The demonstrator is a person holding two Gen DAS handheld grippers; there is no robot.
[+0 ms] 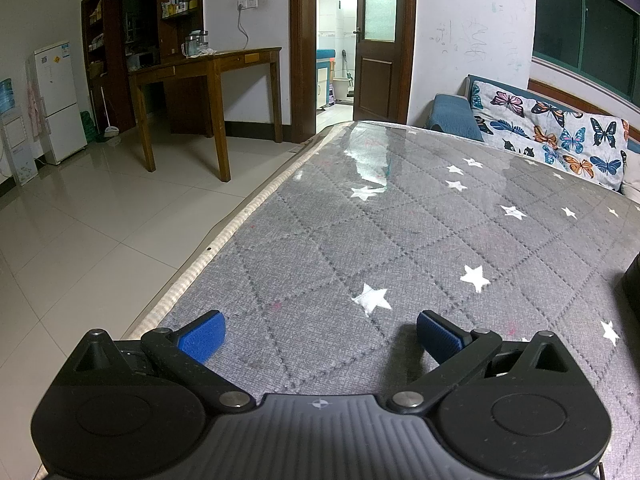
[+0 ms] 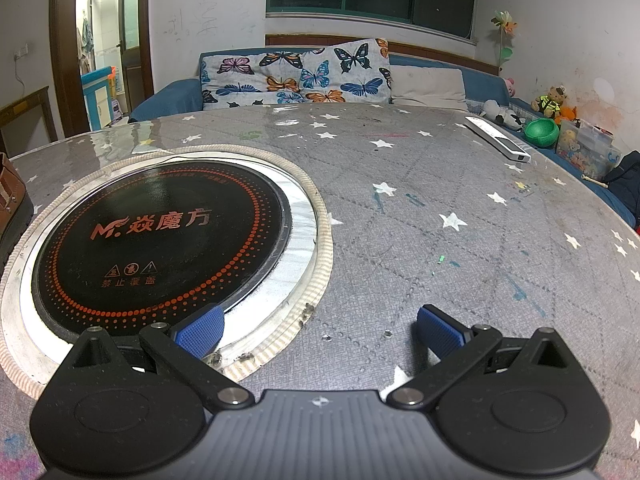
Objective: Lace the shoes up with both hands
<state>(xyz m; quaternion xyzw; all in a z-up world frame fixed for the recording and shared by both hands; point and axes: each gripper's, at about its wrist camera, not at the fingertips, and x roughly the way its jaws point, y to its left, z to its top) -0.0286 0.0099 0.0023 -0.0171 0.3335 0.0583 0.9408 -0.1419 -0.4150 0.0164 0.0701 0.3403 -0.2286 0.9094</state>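
Note:
A brown leather shoe point(image 2: 12, 196) with a dark sole shows only as a sliver at the left edge of the right wrist view; its laces are out of sight. A dark shape point(image 1: 633, 280) at the right edge of the left wrist view may be part of the same shoe, but I cannot tell. My left gripper point(image 1: 320, 334) hovers open over the grey star-patterned table cover point(image 1: 360, 240), nothing between its blue pads. My right gripper point(image 2: 320, 330) is also open and empty, low over the table beside a round black induction cooktop point(image 2: 160, 240).
The table's left edge point(image 1: 224, 236) drops to a tiled floor. A wooden desk point(image 1: 208, 72) stands beyond. A sofa with a butterfly cushion point(image 2: 296, 76) lies behind the table. A white remote point(image 2: 498, 138) rests at the far right; a green bowl point(image 2: 542, 132) and toys sit past it.

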